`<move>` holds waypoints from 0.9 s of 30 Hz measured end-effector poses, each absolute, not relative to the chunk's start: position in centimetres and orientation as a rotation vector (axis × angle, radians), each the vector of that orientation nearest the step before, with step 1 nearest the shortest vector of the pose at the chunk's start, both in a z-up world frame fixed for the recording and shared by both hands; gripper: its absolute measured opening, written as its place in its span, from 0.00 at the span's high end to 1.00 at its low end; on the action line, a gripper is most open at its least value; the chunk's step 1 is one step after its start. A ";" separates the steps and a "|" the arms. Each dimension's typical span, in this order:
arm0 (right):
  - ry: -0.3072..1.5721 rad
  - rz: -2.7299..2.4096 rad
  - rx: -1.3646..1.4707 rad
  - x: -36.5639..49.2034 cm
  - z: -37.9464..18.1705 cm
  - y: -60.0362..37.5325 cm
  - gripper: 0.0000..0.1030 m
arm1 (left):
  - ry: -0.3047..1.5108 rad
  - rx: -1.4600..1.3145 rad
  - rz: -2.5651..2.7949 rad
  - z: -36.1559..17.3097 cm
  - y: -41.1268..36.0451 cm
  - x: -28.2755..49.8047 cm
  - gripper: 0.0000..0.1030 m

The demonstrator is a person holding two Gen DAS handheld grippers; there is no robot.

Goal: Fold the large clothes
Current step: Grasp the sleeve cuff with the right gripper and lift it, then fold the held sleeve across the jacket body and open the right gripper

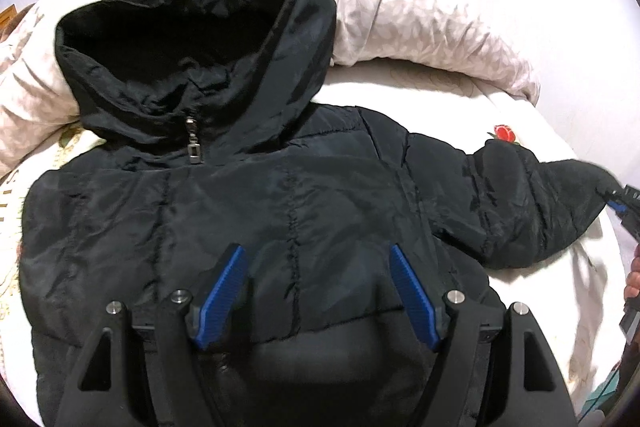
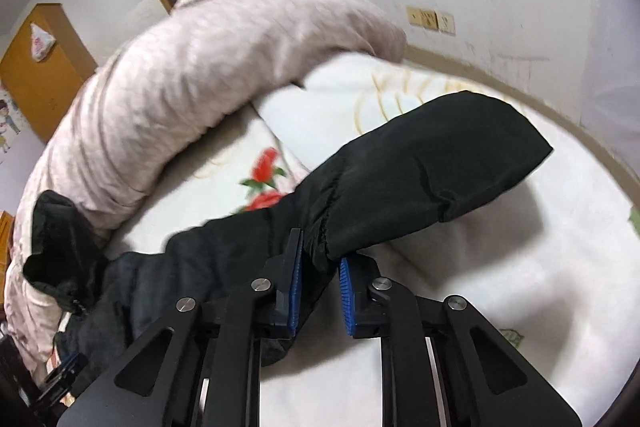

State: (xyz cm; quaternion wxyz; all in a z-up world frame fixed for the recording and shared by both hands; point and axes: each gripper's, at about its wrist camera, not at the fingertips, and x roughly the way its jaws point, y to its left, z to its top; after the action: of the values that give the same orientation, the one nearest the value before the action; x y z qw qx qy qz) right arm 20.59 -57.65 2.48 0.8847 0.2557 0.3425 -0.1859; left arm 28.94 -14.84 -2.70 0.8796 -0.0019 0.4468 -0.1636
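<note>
Currently: black hooded puffer jacket (image 1: 256, 203) flat, front up, zipped, on white floral bedsheet (image 1: 460, 107); hood (image 1: 200, 39) propped against rolled pinkish quilt (image 1: 420, 11). Left gripper (image 1: 316, 259) above jacket's lower front, blue pads (image 1: 222, 297) spread wide, nothing between. Right gripper (image 2: 320, 259) pinched narrow on jacket sleeve (image 2: 420, 163) just behind cuff, sleeve end lifted clear of sheet. Motion blur on sleeve and quilt.

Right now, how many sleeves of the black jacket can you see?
1. The jacket lies front-up on the bed; its one visible sleeve sticks out sideways, clamped in the right gripper. The other sleeve may be hidden.
</note>
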 end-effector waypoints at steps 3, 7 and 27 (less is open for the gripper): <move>0.688 -0.359 0.513 20.2 4.7 -56.2 0.86 | 0.927 -0.011 -0.331 -1.7 -13.8 28.1 0.26; 0.659 -0.314 0.477 20.1 7.6 -53.7 0.87 | 0.928 -0.021 -0.312 -0.7 -12.2 27.0 0.26; 0.639 -0.079 0.289 22.0 14.1 -38.6 0.89 | 0.878 -0.107 -0.233 3.3 -3.0 23.7 0.26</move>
State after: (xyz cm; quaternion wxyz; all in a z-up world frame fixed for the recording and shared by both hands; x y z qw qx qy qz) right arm 22.01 -38.58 14.12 0.9384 0.1417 0.3127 -0.0385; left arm 23.71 -3.03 3.34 0.8972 -0.0516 0.4240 -0.1125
